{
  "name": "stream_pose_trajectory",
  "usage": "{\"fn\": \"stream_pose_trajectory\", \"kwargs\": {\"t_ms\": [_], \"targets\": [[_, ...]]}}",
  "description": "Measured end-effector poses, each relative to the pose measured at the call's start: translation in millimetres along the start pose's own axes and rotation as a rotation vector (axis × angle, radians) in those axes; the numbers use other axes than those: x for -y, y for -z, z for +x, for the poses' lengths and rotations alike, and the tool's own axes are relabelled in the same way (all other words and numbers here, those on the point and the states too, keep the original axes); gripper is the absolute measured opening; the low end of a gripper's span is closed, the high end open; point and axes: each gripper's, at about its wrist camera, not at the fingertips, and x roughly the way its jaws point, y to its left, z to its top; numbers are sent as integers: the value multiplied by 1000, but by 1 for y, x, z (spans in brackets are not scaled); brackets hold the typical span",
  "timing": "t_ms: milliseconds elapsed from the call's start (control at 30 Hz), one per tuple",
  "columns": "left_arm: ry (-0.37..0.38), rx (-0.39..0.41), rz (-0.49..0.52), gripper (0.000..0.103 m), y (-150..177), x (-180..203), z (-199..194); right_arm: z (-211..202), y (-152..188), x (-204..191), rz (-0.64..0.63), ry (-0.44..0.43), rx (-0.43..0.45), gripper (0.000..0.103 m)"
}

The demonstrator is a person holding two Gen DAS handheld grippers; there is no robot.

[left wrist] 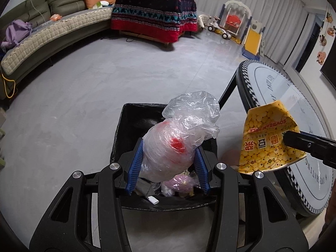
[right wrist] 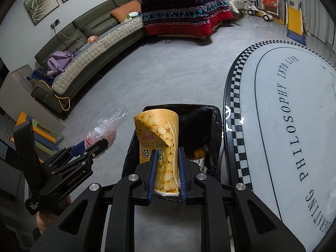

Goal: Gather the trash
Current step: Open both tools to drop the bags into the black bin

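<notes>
My left gripper is shut on a crumpled clear plastic bag with red inside, held over the black-lined trash bin. The bin holds pink and other scraps. My right gripper is shut on a squashed yellow soybean-milk paper cup, held above the same bin. The cup also shows at the right of the left wrist view, beside the bin. The left gripper with its bag shows at the left of the right wrist view.
A round white table with a checkered rim stands right of the bin. Grey floor lies around. A curved sofa, a table under a red patterned blanket and children's toys stand at the far side.
</notes>
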Motion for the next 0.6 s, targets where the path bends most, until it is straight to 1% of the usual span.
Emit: {"fn": "stream_pose_trajectory", "kwargs": {"t_ms": [67, 167, 200, 233, 267, 300, 333, 367, 600], "targets": [[-8, -11, -10, 45, 0, -7, 5, 8, -2, -3, -7, 7, -14, 21], [-17, -32, -25, 49, -2, -15, 16, 23, -6, -8, -11, 11, -41, 22], [-20, -41, -33, 63, -3, -18, 19, 30, -9, -10, -23, 21, -68, 23], [-33, -52, -39, 77, -3, -19, 22, 36, -10, -12, -35, 43, -87, 34], [-62, -55, -43, 96, -4, -20, 25, 39, -11, -12, -39, 83, -87, 45], [-98, -38, -46, 97, -4, -20, 24, 39, -11, -12, -41, 111, -69, 63], [-130, -24, -48, 97, -4, -22, 23, 39, -11, -13, -50, 121, -52, 64], [-142, -20, -47, 97, -4, -24, 23, 38, -10, -11, -56, 113, -52, 64], [-103, -27, -85, 97, -3, -34, 20, 36, -2, -7, -44, 79, -58, 64]]}}
